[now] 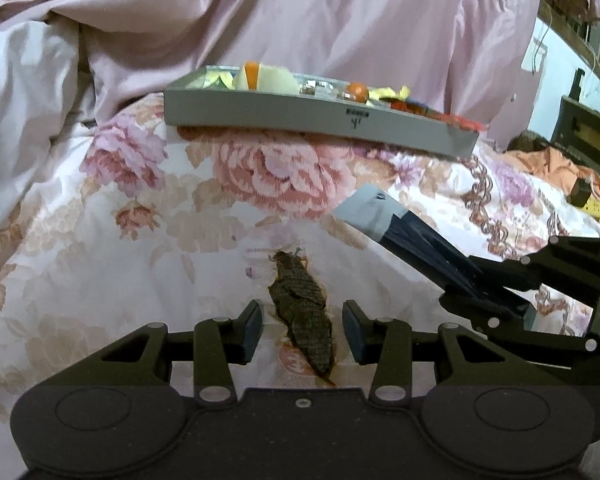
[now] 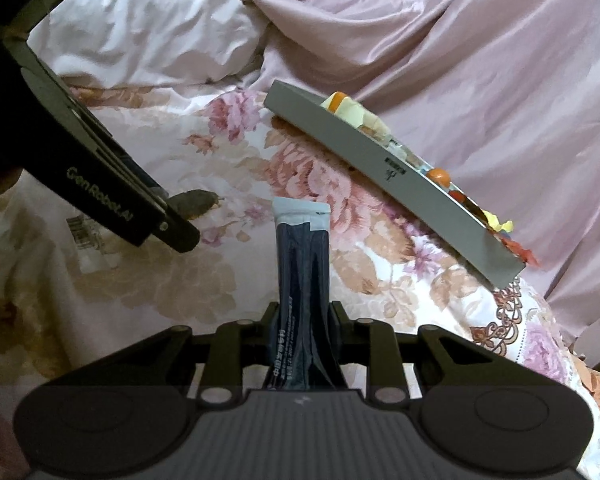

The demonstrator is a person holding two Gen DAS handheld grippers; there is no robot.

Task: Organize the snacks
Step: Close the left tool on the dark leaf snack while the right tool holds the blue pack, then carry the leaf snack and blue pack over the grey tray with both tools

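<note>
Our right gripper (image 2: 303,320) clamps a dark stick packet (image 2: 302,264), while our left gripper (image 1: 302,330) stands open, astride a brown snack (image 1: 302,312) on the floral bedspread (image 1: 140,240), near the grey tray (image 1: 300,114).

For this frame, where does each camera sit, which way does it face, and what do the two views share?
Left wrist: on the left gripper, facing down across the floral bedspread toward the grey tray; its open fingers flank a brown snack packet.
Right wrist: on the right gripper, facing the tray; fingers clamp a dark sachet.
Shared: tray, bedspread, sachet, packet, each other's gripper.
</note>
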